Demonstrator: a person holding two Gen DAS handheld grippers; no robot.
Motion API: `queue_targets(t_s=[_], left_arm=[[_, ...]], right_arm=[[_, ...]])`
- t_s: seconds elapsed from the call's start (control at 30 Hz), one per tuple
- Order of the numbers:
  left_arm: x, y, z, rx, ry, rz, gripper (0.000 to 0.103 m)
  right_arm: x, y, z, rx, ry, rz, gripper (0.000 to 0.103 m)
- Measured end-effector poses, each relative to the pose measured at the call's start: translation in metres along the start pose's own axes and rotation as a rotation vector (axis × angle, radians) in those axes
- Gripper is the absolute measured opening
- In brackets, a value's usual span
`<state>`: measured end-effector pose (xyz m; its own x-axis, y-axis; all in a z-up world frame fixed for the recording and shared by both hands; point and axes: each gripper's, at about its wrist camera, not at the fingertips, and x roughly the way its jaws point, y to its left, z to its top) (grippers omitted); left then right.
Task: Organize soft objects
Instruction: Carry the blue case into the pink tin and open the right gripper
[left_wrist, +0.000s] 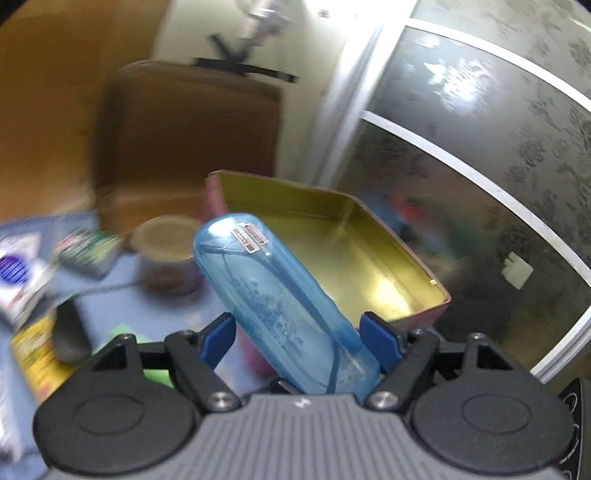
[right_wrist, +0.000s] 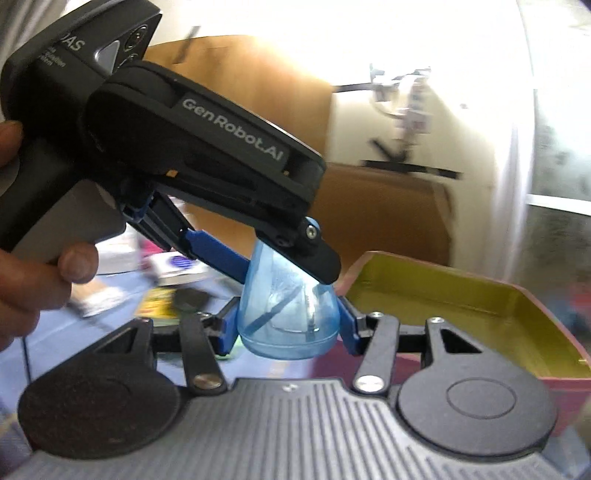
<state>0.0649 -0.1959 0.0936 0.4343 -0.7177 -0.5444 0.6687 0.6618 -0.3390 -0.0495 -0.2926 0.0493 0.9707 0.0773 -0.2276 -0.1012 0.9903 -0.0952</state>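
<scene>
A brown cardboard box (left_wrist: 188, 147) fills the upper left. Mid-frame, an open pink tin with gold lining (left_wrist: 332, 254) sits on the blue worktop (left_wrist: 122, 302). Before it, a translucent blue plastic case (left_wrist: 280, 306) is tilted, gripped by the left gripper (left_wrist: 299, 338) at one end and the right gripper (right_wrist: 288, 328) at the other, both jaws narrowed onto it.

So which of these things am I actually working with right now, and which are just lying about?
In play:
- blue case, held between both the left gripper and right gripper
- open tin with gold inside, just behind it

Lying about:
- round tub
- cardboard box
- yellow packet
- dark mouse-shaped thing
- white packet with a blue circle
</scene>
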Motion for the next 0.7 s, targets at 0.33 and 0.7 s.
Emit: queue_targets(t_s=[0.33, 0.7], left_arm=[[0.08, -0.03, 0.023, 0.058, 0.042, -0.033, 0.075], [0.039, -0.009, 0.008, 0.04, -0.04, -0.001, 0.086]], right_arm=[[0.037, -0.072, -0.01, 0.101, 0.058, -0.147, 0.056], [0.031, -0.064, -0.022, 0.158, 0.04, -0.285, 0.057]])
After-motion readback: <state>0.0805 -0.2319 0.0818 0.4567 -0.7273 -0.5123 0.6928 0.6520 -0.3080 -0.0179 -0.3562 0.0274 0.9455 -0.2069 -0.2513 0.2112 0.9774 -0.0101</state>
